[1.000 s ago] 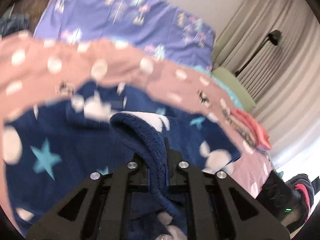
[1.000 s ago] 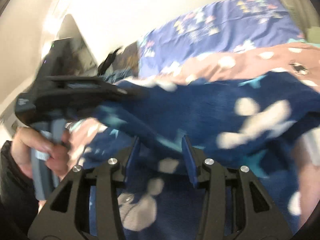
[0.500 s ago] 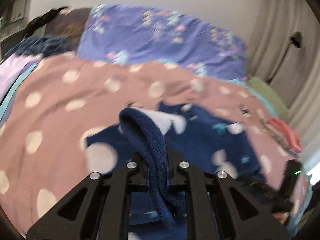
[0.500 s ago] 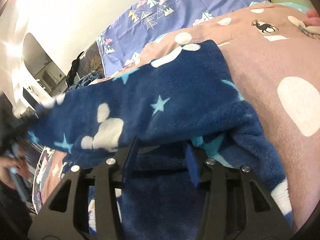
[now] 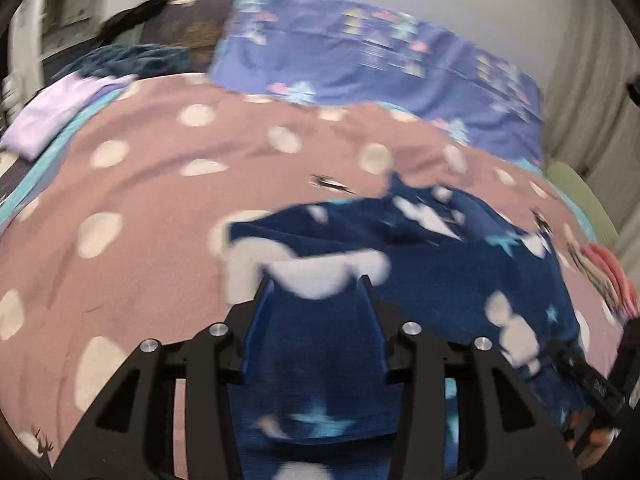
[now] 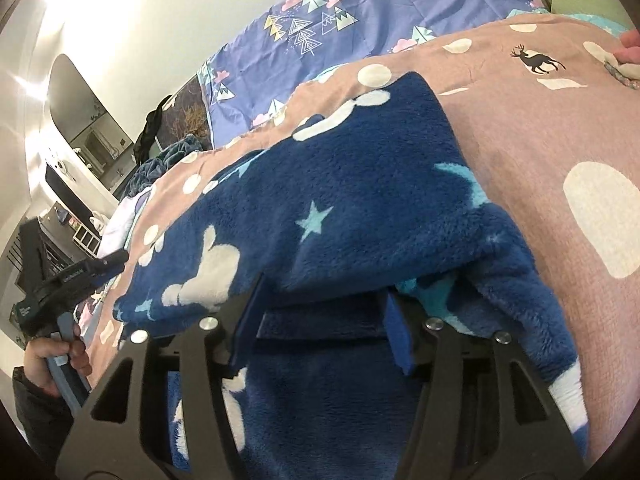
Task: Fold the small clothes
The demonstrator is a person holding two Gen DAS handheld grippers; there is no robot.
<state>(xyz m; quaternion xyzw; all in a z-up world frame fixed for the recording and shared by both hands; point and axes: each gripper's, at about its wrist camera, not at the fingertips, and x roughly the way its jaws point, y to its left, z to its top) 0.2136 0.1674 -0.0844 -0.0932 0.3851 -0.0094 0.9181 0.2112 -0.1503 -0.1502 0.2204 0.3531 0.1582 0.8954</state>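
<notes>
Blue fleece garment (image 6: pixel 344 200) spread on the pink dotted blanket (image 5: pixel 160 200).
Both the left gripper (image 5: pixel 316 296) and right gripper (image 6: pixel 320 300) gape over it, gripping nothing; a purple patterned sheet (image 5: pixel 380 60) lies behind.

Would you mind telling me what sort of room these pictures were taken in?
Most likely a bedroom. The navy garment lies on a bed's pink dotted blanket, with a purple patterned sheet behind it, curtains to one side, and a mirror on the wall.
</notes>
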